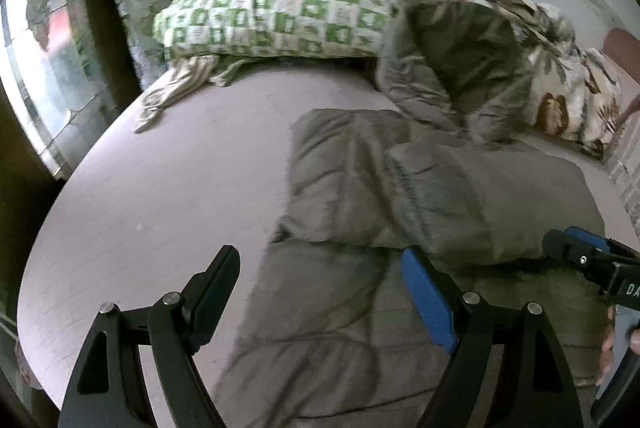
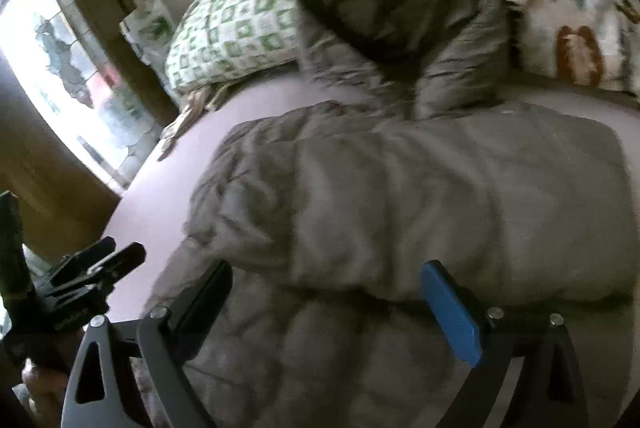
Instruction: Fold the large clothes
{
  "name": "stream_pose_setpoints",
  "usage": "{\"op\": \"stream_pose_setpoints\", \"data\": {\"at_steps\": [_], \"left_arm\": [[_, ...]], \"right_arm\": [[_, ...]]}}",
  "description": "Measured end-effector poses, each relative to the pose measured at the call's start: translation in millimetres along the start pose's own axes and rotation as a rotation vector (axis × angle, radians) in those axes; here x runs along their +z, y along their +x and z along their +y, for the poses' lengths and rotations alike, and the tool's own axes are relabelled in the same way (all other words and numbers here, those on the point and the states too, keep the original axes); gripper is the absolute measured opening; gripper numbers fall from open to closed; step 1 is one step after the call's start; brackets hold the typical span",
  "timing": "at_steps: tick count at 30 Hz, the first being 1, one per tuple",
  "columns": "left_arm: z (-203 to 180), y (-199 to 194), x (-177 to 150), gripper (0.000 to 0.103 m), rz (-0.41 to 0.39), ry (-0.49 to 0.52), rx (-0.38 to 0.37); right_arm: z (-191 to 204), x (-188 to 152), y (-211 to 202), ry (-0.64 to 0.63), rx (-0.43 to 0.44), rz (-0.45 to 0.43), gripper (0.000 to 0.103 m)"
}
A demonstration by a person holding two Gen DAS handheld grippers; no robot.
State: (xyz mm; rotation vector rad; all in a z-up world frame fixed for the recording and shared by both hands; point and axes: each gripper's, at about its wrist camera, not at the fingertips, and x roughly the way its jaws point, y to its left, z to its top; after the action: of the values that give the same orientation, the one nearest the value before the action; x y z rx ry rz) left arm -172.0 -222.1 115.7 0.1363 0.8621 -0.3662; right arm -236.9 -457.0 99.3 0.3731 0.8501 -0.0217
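A large grey quilted coat point(image 1: 400, 196) lies on the pink bed point(image 1: 180, 168), partly folded, with its hood point(image 1: 464, 60) lying toward the pillows. It also shows in the right wrist view point(image 2: 420, 196), hood point(image 2: 400, 20) at the far end. My left gripper point(image 1: 320, 264) is open and empty, hovering over the coat's near left edge. My right gripper point(image 2: 326, 280) is open and empty over the fold's near edge. The right gripper shows at the right edge of the left view point(image 1: 576, 252); the left gripper shows at the lower left of the right view point(image 2: 112, 260).
A green-and-white checked pillow point(image 1: 272, 8) and a beige floral blanket point(image 1: 560, 68) lie at the head of the bed. A striped cloth point(image 1: 172, 92) hangs near the left bed edge. A window point(image 1: 44, 68) is at the left.
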Motion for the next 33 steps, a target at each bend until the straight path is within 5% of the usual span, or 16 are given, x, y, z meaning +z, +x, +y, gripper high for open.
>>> {"op": "stream_pose_setpoints", "data": {"at_steps": [9,21,23,24,27,33], "left_arm": [[-56.4,35.2,25.7,0.083,0.073,0.036,-0.069],[-65.4,82.1,38.2,0.083,0.140,-0.032,-0.069],[-73.2,89.1,35.4,0.062,0.142,-0.012,-0.099],[-80.0,93.6,32.9,0.035,0.150,0.016,-0.132],[-88.4,85.3,32.6,0.015,0.112,0.073,-0.120],[-50.2,43.7,53.9,0.012,0.046,0.048,-0.219]], "right_arm": [[-63.3,5.7,-35.4,0.044,-0.158,-0.038,0.097],[-173.8,13.6,-54.6,0.258,-0.332,-0.058,0.097],[-183.7,10.6,-45.0,0.281,-0.337,-0.036,0.097],[-186.6,9.0,-38.5,0.286,-0.339,-0.020,0.097],[-189.0,2.4,-24.8,0.283,-0.335,0.019,0.097],[-177.7,6.3,-26.5,0.243,-0.349,0.027,0.097]]}}
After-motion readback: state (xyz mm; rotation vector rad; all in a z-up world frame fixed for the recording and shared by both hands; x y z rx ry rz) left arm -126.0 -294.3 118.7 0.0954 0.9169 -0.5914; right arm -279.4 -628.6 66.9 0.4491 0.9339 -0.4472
